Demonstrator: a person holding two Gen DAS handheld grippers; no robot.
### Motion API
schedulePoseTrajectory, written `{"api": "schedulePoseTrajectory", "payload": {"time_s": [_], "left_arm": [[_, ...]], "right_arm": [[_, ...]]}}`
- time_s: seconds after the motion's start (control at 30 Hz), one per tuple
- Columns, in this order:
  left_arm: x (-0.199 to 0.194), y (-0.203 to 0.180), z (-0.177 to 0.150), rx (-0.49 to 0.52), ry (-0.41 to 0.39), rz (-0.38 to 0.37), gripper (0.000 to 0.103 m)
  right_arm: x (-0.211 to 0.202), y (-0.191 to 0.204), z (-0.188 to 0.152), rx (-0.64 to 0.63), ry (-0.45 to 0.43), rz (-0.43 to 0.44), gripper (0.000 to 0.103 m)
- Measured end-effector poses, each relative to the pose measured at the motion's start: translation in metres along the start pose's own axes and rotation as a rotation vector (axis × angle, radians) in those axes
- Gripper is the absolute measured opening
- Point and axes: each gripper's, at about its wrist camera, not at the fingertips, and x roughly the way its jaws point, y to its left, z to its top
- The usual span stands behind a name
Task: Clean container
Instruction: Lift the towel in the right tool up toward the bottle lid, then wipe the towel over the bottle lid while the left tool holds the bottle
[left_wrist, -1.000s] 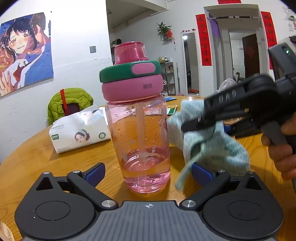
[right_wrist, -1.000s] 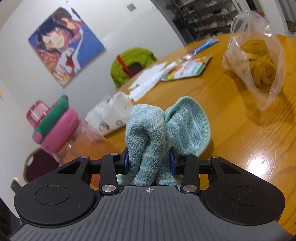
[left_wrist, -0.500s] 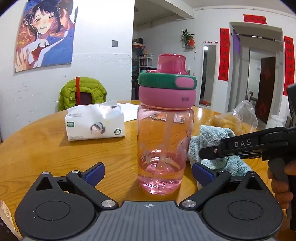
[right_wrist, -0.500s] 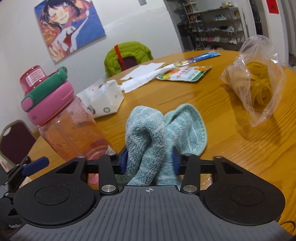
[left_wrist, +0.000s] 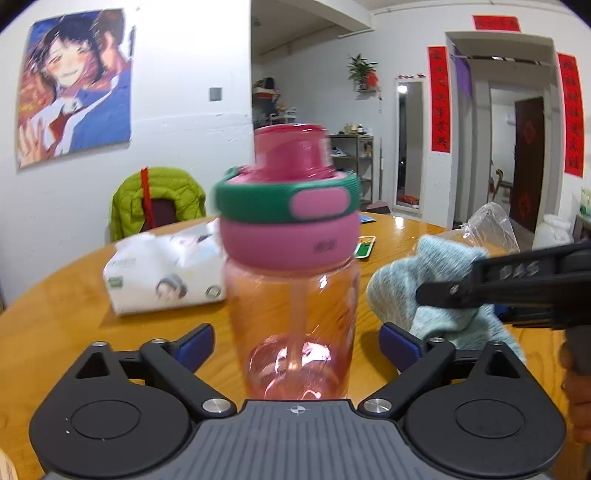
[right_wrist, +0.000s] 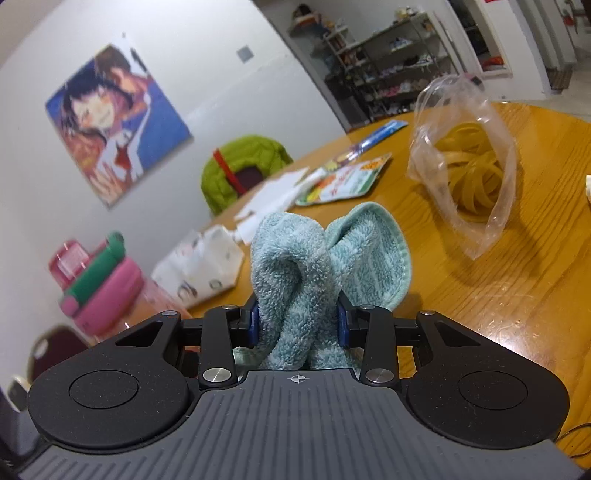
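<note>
A pink see-through bottle (left_wrist: 291, 295) with a pink and green lid stands upright on the round wooden table (left_wrist: 55, 314), with a straw inside. My left gripper (left_wrist: 297, 345) is open, and its blue pads (left_wrist: 195, 343) flank the bottle's lower part with small gaps on each side. The gripper body hides the bottle's base. My right gripper (right_wrist: 297, 321) is shut on a bunched light blue cloth (right_wrist: 325, 254). In the left wrist view that cloth (left_wrist: 417, 280) hangs just right of the bottle, apart from it. In the right wrist view the bottle (right_wrist: 103, 291) is at the left.
A tissue pack (left_wrist: 162, 277) lies behind and left of the bottle. A clear bag of yellow rubber bands (right_wrist: 469, 177) and a snack packet (right_wrist: 347, 181) lie farther back on the right. A chair with a green jacket (left_wrist: 155, 195) stands beyond the table. A hand (left_wrist: 580, 391) holds the right gripper.
My left gripper has moved forward, so the bottle now stands between its open fingers. The right gripper has tilted and still holds the cloth beside the bottle.
</note>
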Motion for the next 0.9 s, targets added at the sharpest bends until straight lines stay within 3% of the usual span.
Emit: {"api": "schedulePoseTrajectory", "payload": {"time_s": [0.1,0.13,0.23,0.4,0.5,0.6,0.7,0.9], "left_arm": [[0.01,0.004,0.0,-0.01,-0.026,-0.005,0.082],[0.012,0.009,-0.001,-0.032,-0.036,-0.021,0.071],[0.007,0.022,-0.006,-0.052,-0.057,-0.095,0.071],[-0.009,0.03,-0.013,-0.08,-0.063,-0.115,0.071],[-0.011,0.025,-0.013,-0.073,-0.058,-0.08,0.071],[-0.012,0.015,-0.015,-0.034,-0.069,-0.037,0.071],[-0.015,0.011,-0.017,-0.021,-0.078,-0.014,0.071],[-0.018,0.007,-0.019,-0.018,-0.09,0.004,0.071]], "right_arm": [[-0.014,-0.005,0.004,0.041,-0.074,0.066,0.039],[-0.021,-0.005,0.005,0.04,-0.11,0.102,0.039],[-0.044,0.007,0.008,-0.011,-0.206,0.203,0.038],[-0.078,0.072,0.014,-0.335,-0.232,0.375,0.038],[-0.085,0.13,0.011,-0.588,-0.165,0.39,0.038],[-0.075,0.182,0.001,-0.79,-0.067,0.327,0.038],[-0.041,0.218,-0.004,-0.854,0.039,0.251,0.038],[0.009,0.25,-0.006,-0.93,0.002,0.051,0.037]]}}
